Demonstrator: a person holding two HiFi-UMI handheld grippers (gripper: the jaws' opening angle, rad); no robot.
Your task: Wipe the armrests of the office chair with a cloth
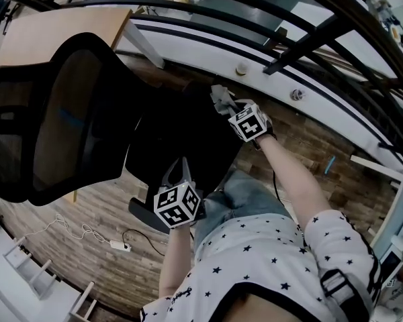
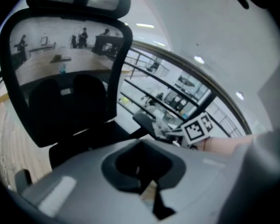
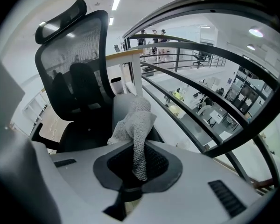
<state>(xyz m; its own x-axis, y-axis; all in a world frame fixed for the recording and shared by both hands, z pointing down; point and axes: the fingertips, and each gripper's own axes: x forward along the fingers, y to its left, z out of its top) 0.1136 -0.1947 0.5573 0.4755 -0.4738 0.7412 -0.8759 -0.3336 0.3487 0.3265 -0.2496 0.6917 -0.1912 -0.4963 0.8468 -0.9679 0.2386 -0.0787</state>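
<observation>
- Black mesh office chair [image 1: 54, 113] is standing on a wooden floor [image 1: 67, 213], close beside a dark metal railing [image 1: 309, 39].
- Right gripper [image 1: 230, 106] is reaching over the seat to the far armrest [image 2: 145, 121], its jaws pinching a grey knitted cloth [image 3: 135, 120].
- Left gripper [image 1: 178, 173] is sitting near the near armrest [image 1: 142, 212], its jaws pressed together with nothing between them.
- Cloth is lying bunched on the far armrest's pad, on the railing side of the chair.
- White power strip [image 1: 117, 245] is lying on the floor with its cable trailing away.
</observation>
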